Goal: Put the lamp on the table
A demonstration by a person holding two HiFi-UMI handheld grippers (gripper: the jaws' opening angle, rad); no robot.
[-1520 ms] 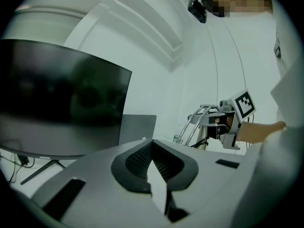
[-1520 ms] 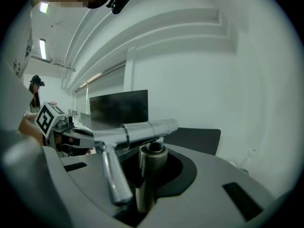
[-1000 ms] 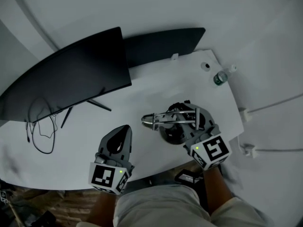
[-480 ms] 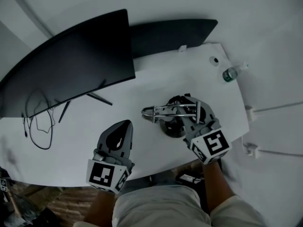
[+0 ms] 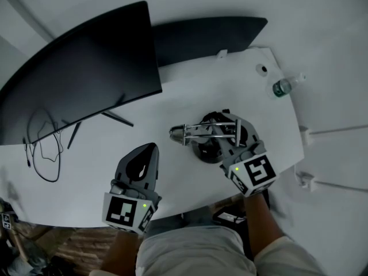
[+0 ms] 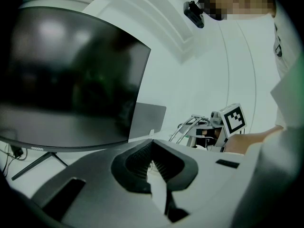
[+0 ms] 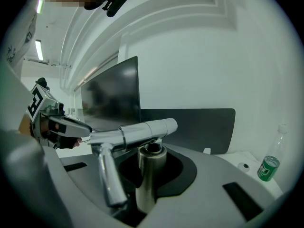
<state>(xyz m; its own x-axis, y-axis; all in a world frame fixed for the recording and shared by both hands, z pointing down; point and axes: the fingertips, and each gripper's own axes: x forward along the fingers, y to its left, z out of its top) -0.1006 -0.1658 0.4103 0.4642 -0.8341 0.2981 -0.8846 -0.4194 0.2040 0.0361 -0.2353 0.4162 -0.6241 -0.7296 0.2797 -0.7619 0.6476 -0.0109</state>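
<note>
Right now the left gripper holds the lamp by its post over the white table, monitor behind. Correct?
No: it is the right gripper that holds the lamp, jaws closed on its post, as the right gripper view shows. The left gripper holds nothing. The rest stands: white table below, monitor behind.

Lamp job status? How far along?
Done: the lamp is gripped and over the white table. In hand: the right gripper clamps its upright post, with the base at or just above the tabletop; contact unclear. To do: seat the base, open the jaws, back off. The left gripper is shut and empty.
</note>
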